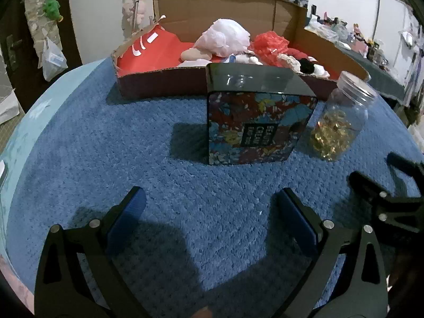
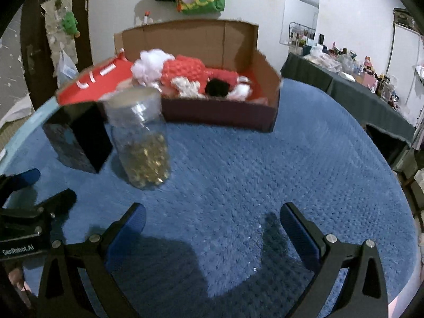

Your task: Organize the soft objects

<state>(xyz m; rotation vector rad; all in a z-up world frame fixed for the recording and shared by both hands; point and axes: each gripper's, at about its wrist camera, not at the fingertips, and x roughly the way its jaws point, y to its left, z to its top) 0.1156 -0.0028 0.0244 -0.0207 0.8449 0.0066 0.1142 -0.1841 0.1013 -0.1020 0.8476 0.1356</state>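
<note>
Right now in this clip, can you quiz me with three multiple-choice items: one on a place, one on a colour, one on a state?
1. Where are the soft objects? A in the cardboard box B on the blanket C in the jar
2. What colour is the blanket? A green B blue C grey
3. How do both grippers' jaws stand? A shut on a toy B shut, empty C open, empty

A: they are piled inside the cardboard box.
B: blue pile covers the surface.
C: left gripper and right gripper show only blanket between their jaws.
</note>
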